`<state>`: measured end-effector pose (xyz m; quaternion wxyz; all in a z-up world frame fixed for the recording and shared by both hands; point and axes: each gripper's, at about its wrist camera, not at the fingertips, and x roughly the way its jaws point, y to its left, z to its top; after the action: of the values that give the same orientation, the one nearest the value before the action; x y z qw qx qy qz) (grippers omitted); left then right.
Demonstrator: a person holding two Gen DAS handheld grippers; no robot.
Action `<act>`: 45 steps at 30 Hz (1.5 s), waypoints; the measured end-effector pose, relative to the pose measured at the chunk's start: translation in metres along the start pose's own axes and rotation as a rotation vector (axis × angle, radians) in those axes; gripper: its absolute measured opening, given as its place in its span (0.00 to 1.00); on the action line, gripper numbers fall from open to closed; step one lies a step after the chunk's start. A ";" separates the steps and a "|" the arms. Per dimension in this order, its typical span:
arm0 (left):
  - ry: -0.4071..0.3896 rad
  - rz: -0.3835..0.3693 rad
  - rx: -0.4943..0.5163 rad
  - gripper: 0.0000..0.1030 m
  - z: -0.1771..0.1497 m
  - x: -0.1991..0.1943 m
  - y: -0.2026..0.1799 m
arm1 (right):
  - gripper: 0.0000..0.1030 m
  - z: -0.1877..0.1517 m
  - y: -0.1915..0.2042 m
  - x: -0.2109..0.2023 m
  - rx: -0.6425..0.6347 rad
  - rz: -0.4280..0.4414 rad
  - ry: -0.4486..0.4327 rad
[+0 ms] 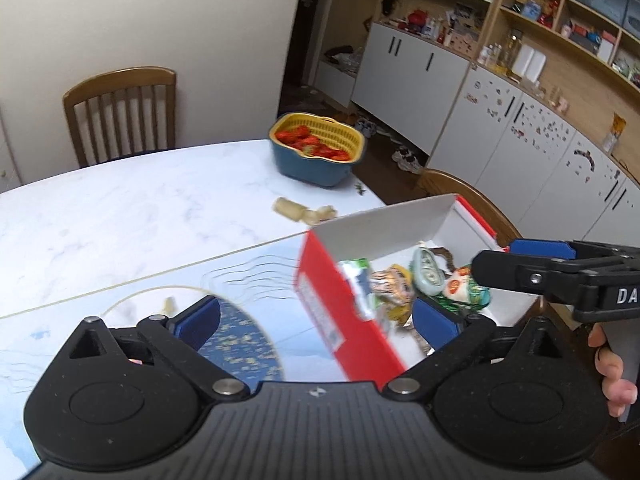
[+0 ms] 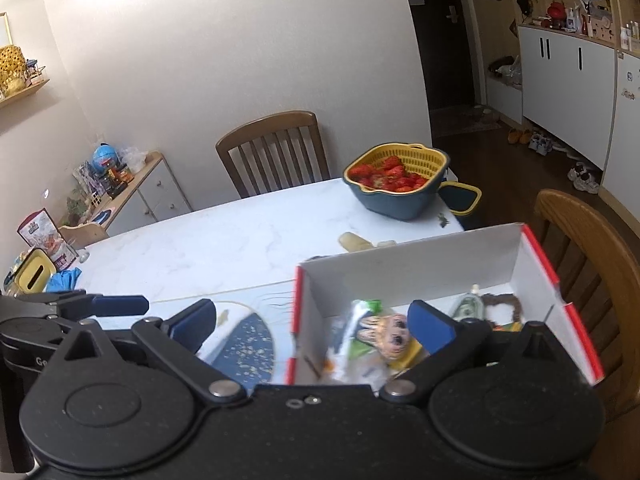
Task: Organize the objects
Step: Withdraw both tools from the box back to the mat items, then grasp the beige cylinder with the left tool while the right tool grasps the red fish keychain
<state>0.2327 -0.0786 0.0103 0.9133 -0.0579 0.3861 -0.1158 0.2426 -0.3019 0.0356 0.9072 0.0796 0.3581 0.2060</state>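
Observation:
A red box with a white inside stands at the table's near right corner. It holds several snack packets. My left gripper is open, its jaws straddling the box's left wall. My right gripper is open and empty above the box's near left corner; it also shows in the left wrist view, reaching over the box from the right. A small pale piece lies on the mat left of the box.
A blue bowl with a yellow strainer of strawberries stands at the far right table edge. Pale wrapped pieces lie beyond the box. Wooden chairs stand behind and to the right of the table. A blue-patterned mat covers the near table.

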 end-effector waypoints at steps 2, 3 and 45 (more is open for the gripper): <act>-0.012 0.010 -0.009 1.00 -0.004 -0.007 0.016 | 0.99 -0.004 0.012 0.004 -0.003 -0.004 0.002; -0.018 0.014 -0.013 1.00 -0.005 -0.010 0.023 | 0.99 -0.006 0.019 0.006 -0.004 -0.004 0.003; 0.054 0.196 0.084 0.99 -0.122 0.055 0.169 | 0.87 -0.065 0.170 0.202 -0.284 -0.001 0.300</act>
<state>0.2106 0.0689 -0.1451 0.9111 0.0215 0.4092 -0.0437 0.2776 -0.0612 -0.0868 0.8459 -0.0807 0.4566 0.2634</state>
